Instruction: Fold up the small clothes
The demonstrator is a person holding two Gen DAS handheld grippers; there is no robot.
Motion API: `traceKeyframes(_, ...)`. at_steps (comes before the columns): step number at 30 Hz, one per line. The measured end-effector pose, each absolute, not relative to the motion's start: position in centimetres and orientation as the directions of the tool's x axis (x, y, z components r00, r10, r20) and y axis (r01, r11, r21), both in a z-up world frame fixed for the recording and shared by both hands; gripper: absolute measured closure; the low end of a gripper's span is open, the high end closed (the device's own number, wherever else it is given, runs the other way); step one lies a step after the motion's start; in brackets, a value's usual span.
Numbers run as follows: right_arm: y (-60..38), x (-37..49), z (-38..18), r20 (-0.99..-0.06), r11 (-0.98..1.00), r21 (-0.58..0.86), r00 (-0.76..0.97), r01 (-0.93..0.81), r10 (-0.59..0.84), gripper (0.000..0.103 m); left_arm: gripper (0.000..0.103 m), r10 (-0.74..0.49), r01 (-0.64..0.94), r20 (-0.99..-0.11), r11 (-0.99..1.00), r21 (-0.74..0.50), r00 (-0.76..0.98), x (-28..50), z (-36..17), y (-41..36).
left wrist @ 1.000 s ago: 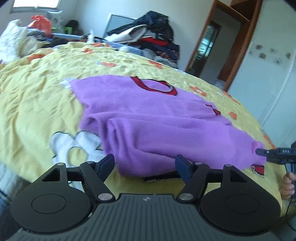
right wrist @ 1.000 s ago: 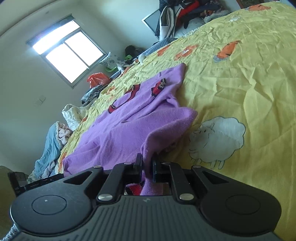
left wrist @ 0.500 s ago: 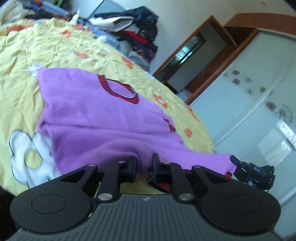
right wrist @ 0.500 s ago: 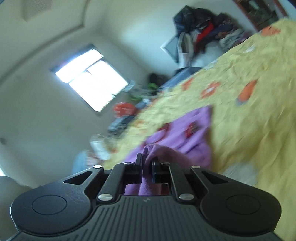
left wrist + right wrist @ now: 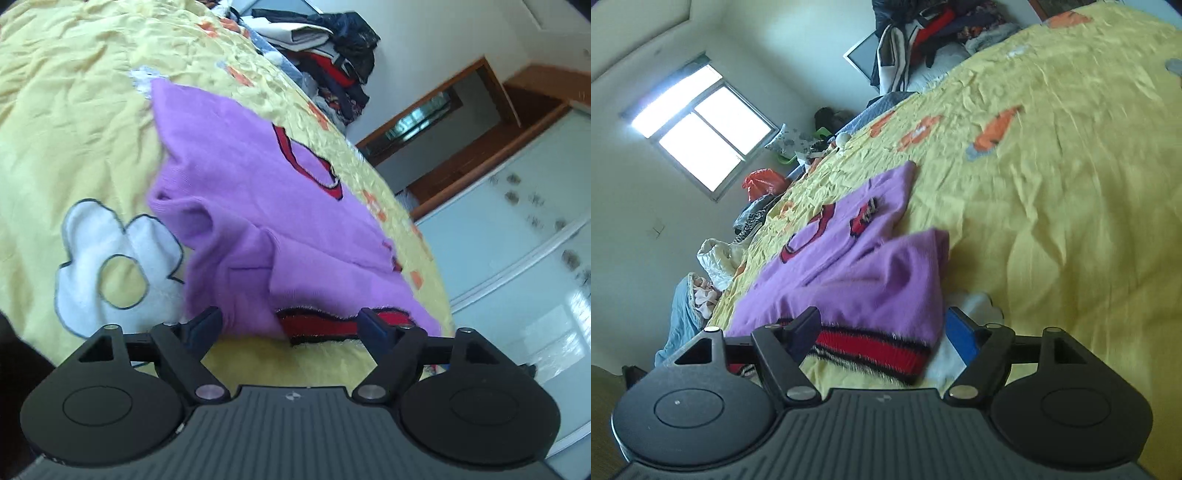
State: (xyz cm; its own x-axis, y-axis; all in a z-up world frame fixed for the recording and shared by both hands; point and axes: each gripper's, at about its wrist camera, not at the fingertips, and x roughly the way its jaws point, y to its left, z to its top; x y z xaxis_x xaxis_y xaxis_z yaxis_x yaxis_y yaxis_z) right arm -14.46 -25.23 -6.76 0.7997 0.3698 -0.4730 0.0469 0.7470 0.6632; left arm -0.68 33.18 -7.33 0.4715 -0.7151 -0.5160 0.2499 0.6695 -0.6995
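A small purple sweater (image 5: 258,192) with red and black trim lies on the yellow bedspread (image 5: 74,110), its lower part folded up over the body. Its red striped hem (image 5: 321,326) lies along the near edge. My left gripper (image 5: 291,321) stands open just in front of that hem, with nothing between its fingers. In the right wrist view the same sweater (image 5: 871,273) shows its red hem (image 5: 871,349) right before my right gripper (image 5: 882,325), which is also open and holds nothing.
A heap of dark and red clothes (image 5: 332,44) sits at the far end of the bed. A wooden door frame (image 5: 461,122) and pale wardrobe doors (image 5: 535,229) stand to the right. A window (image 5: 701,125) and more bedding (image 5: 698,295) lie on the left side.
Both grippers were shut on the sweater's lower edge half a second ago; both have let go and opened. The folded hem now rests on the bed.
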Motion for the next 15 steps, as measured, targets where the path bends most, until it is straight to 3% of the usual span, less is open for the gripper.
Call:
traceKeyframes(4,-25.2,-15.4,-7.4,-0.476,0.728,0.683,0.796,0.067,0.373,0.028,0.024,-0.728,0.238,-0.512,0.654,-0.718,0.456,0.6,-7.8,32.3)
traceKeyframes(9,-25.4,-15.9,-7.5,-0.457,0.715,0.697,0.807,0.063,0.374,0.028,0.026,-0.792,0.174,-0.427,0.540,-0.824,0.435,1.2,-8.2,32.9)
traceKeyframes(15,-25.2,-16.0,-7.6,-0.455,0.715,0.697,0.804,0.054,0.383,0.028,0.027,-0.801,0.159,-0.347,0.472,-0.867,0.489,0.9,-7.7,34.2)
